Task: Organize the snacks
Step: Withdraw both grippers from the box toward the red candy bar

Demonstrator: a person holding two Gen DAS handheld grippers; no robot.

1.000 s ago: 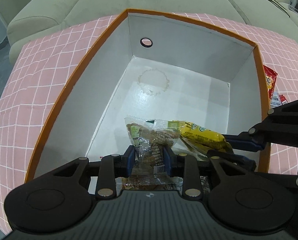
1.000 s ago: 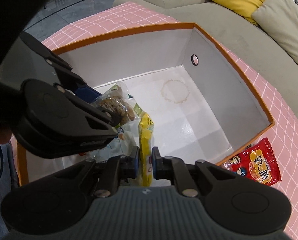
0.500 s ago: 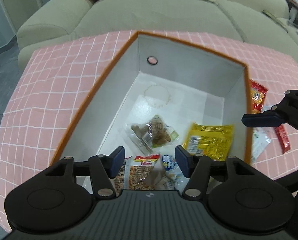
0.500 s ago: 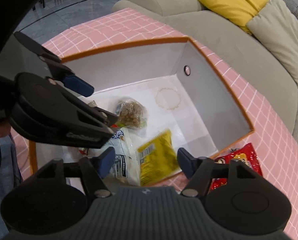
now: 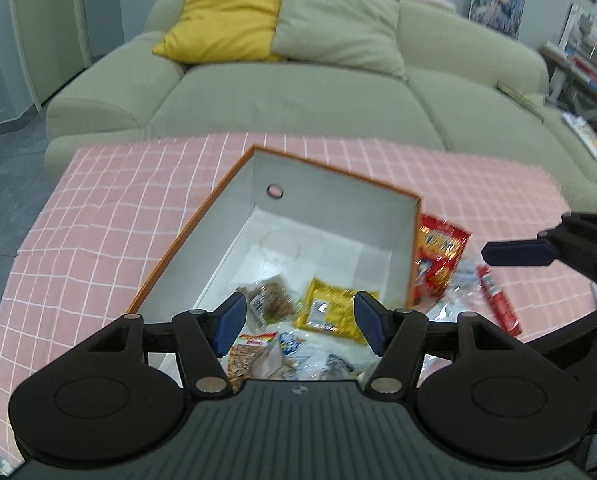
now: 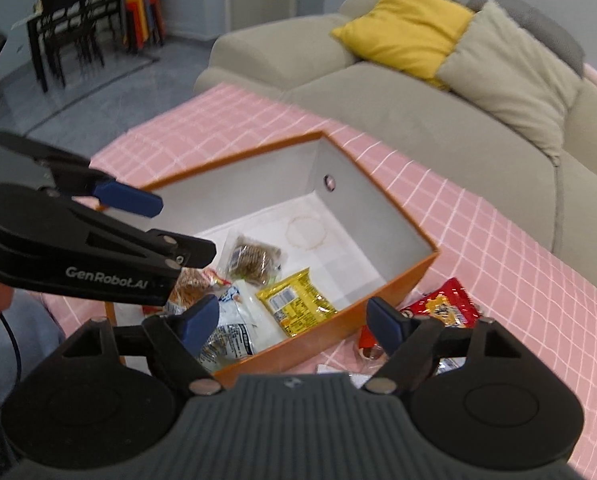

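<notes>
With both the left tool [image 5: 296, 322] and right tool [image 6: 294, 320] spread empty above the box [image 6: 394, 288], the red packet [image 6: 444, 308] just beyond the right tool could be crushed or nudged off the worktop [image 6: 518, 264] by a careless grab

Beige sofa [image 5: 298, 92] with yellow cushion [image 5: 222, 20], grey tile floor [image 6: 98, 80], dark dining table [image 6: 58, 24] beyond.

One orange-sided cardboard box with a white interior [image 6: 378, 292] sat at mid-frame. At least four snack packets lay inside it: one yellow foil packet [image 6: 296, 304], one clear bag of brown biscuits [image 6: 254, 258], one white-and-blue printed bag [image 6: 234, 328] and one orange-printed packet [image 5: 248, 354]. Right of the box lay one red crinkled packet [image 5: 438, 256] and one slim red stick packet [image 5: 498, 304]. Two cushions topped the frame: one yellow [image 5: 222, 16], one grey-green [image 5: 338, 32].
</notes>
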